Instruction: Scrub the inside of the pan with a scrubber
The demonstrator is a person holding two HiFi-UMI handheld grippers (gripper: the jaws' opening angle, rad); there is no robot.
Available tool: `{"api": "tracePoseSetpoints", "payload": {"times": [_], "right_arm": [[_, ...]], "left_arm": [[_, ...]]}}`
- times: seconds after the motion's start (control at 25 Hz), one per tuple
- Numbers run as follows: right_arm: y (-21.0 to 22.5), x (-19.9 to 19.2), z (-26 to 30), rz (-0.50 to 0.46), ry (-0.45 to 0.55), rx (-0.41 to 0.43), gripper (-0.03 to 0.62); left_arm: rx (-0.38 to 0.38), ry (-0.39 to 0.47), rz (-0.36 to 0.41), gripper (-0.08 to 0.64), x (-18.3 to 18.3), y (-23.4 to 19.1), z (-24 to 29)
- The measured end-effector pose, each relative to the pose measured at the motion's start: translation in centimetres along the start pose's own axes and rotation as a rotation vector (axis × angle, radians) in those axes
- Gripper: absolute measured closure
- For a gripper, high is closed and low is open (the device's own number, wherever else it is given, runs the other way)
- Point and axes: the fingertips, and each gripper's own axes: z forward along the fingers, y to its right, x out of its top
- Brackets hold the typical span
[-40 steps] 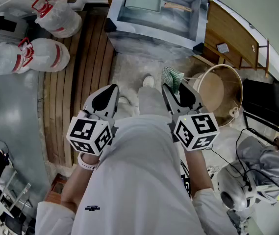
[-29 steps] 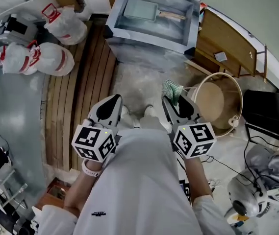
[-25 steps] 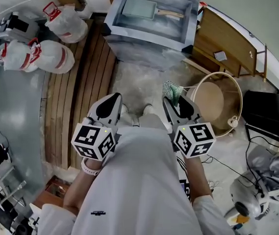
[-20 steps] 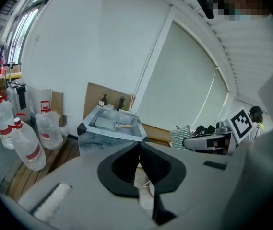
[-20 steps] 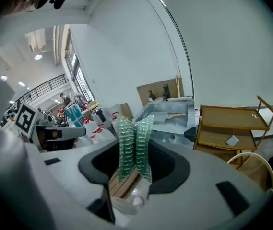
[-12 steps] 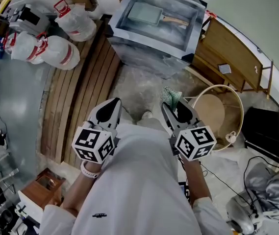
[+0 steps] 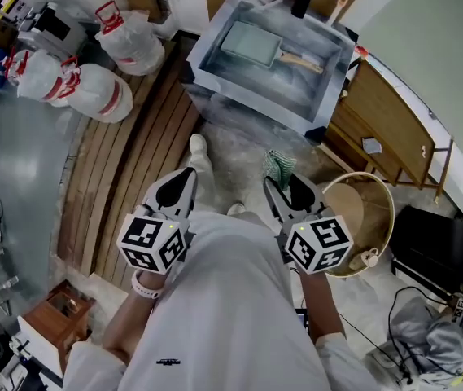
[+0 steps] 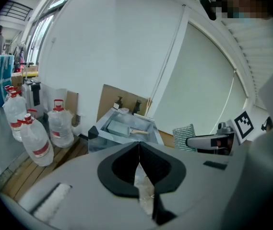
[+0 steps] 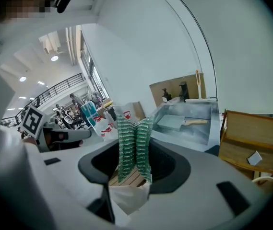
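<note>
Right gripper [image 7: 283,187] is clamping the green scrubber [image 7: 278,167], which is folded and sticking out past the jaw tips. Left gripper [image 7: 185,175] is holding its jaws together with nothing between them. Pan [image 7: 251,44] is lying inside the metal sink [image 7: 215,70], well apart from both grippers, its wooden handle pointing right.

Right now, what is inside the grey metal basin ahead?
A pale green rectangular pan with a wooden handle lies flat in the grey metal basin. Anything beneath the pan is covered.
</note>
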Motion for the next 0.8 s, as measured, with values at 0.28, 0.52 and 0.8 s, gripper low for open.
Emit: {"api": "tracePoseSetpoints", "payload": {"times": [0.28,0.52,0.8], "right_arm": [[0.5,7.1,10.7,0.029,-0.008,-0.030,0.428],[0.9,15.6,19.5,0.026,0.017,-0.093,0.428],[2.0,18.9,23.6,0.044,0.006,-0.158,0.428]], "left_arm": [[-0.037,-0.005,-0.025,0.554,7.6,-8.1,5.9],[-0.088,0.009,-0.003,0.554,16.6,-15.6,10.8],[-0.154,-0.008,0.012,0.554,20.3,-19.1,14.6]]}}
